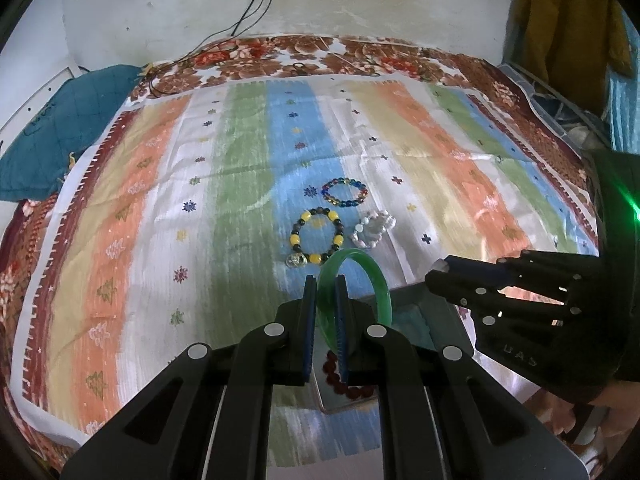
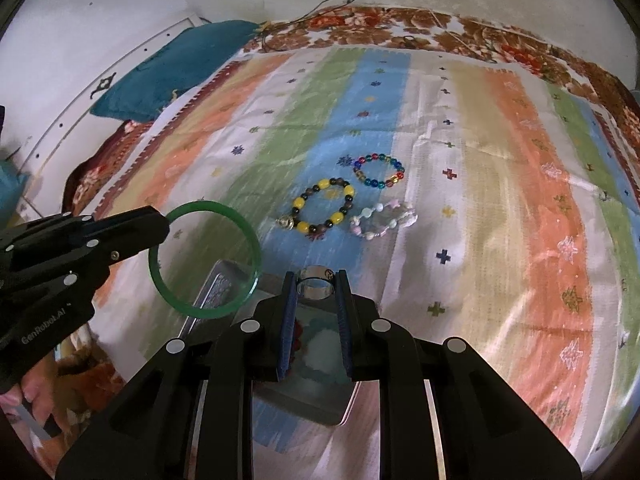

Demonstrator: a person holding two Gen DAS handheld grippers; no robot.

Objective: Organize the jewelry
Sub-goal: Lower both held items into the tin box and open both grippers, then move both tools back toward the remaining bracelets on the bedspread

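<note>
Left wrist view: your left gripper (image 1: 322,280) is clamped on the rigid green jade-like bangle (image 1: 356,276), held above the open metal jewellery box (image 1: 432,300)

Your right gripper (image 2: 316,280) pinches a small silver ring (image 2: 316,282) over the same box. The bangle looks stiff, smooth, likely slippery and brittle, so keep the pads square across its band and lower it gently. Three beaded bracelets, still on the striped cloth (image 1: 160,200), look light and floppy
</note>
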